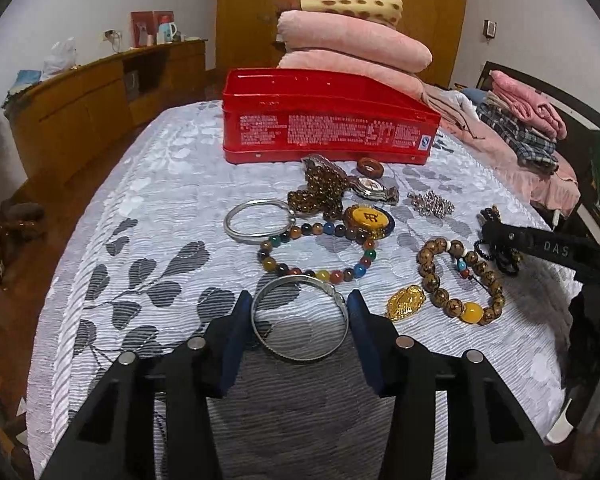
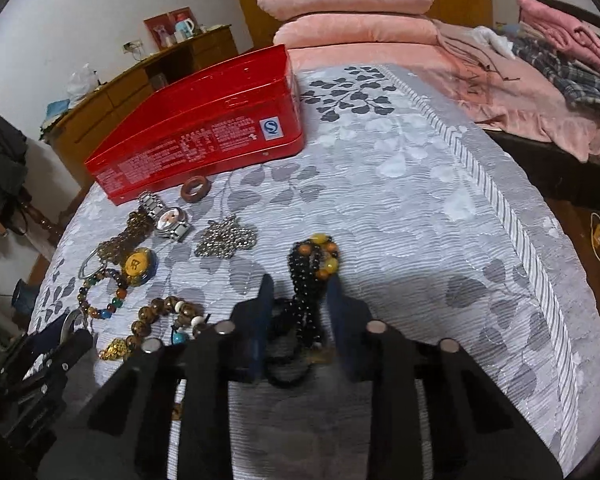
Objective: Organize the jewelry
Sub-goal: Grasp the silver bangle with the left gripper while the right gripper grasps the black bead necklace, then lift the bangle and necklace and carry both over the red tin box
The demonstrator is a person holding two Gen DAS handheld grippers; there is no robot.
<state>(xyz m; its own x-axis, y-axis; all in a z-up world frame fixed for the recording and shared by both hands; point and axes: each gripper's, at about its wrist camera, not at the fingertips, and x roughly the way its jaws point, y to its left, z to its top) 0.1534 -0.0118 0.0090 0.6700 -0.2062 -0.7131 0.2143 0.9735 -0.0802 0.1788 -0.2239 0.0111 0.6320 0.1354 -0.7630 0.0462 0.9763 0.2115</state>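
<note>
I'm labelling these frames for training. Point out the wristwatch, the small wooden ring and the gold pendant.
wristwatch [image 2: 173, 218], right wrist view, on its dial.
wooden ring [image 2: 196, 189], right wrist view, on its near rim.
gold pendant [image 1: 406, 302], left wrist view, on its middle.

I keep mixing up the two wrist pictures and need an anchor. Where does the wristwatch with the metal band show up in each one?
Left wrist view: wristwatch sits upper centre, just in front of the red tin, right of the brown bead pile.
Right wrist view: wristwatch lies left of centre, below the red tin.
Shared landmark: the brown wooden ring, lying between watch and tin in both.
</note>
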